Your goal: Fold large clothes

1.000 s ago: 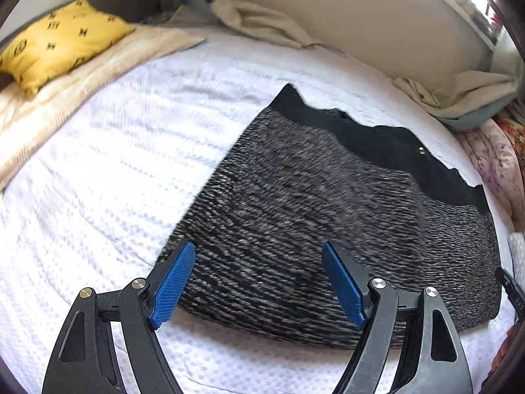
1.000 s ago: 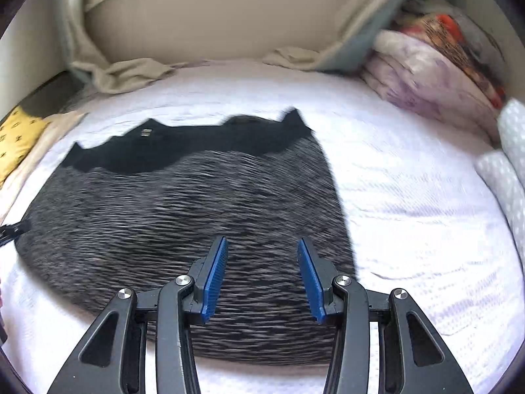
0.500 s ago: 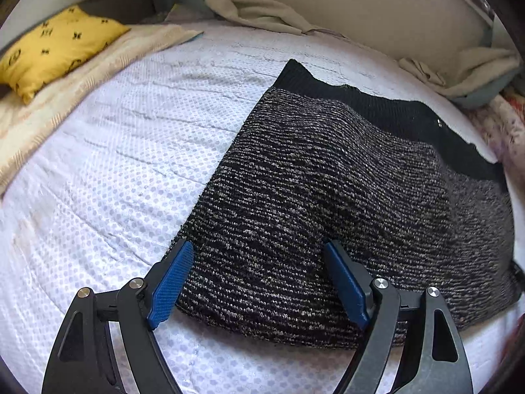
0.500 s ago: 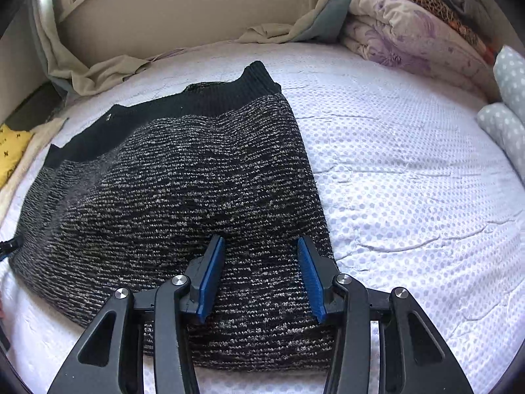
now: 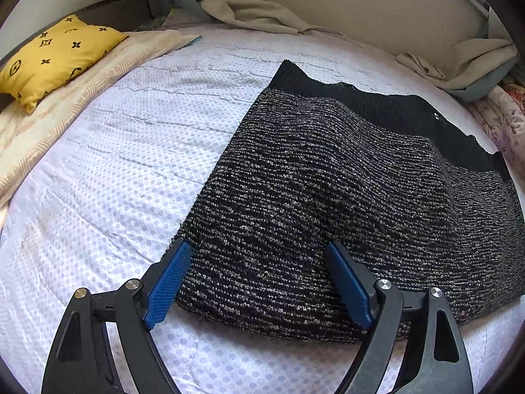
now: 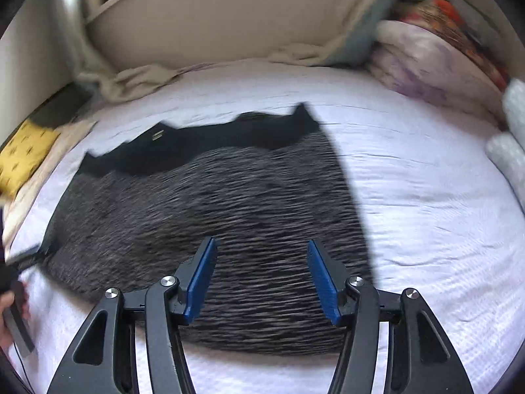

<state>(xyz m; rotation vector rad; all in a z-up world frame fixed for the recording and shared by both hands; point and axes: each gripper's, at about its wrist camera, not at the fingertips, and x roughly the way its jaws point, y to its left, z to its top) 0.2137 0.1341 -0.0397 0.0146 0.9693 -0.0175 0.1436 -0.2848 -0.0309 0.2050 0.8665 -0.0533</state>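
A black-and-grey knit garment point(image 5: 328, 203) with a plain black band along its far edge lies folded flat on the white bed point(image 5: 108, 180). It also shows in the right wrist view point(image 6: 213, 213), blurred. My left gripper point(image 5: 259, 256) is open, low over the garment's near left corner, its blue pads either side of the fabric. My right gripper point(image 6: 261, 256) is open and empty, held above the garment's near right part.
A yellow patterned pillow point(image 5: 55, 55) lies on a beige blanket point(image 5: 82, 98) at the bed's left. Beige and teal cloth point(image 5: 259, 13) is heaped along the far wall. Floral bedding point(image 6: 436, 55) and white pillows point(image 6: 508, 151) sit at the right.
The right gripper has lifted and pulled back from the garment, and its jaws have opened wider. The left gripper has stayed low at the near left corner, still open.
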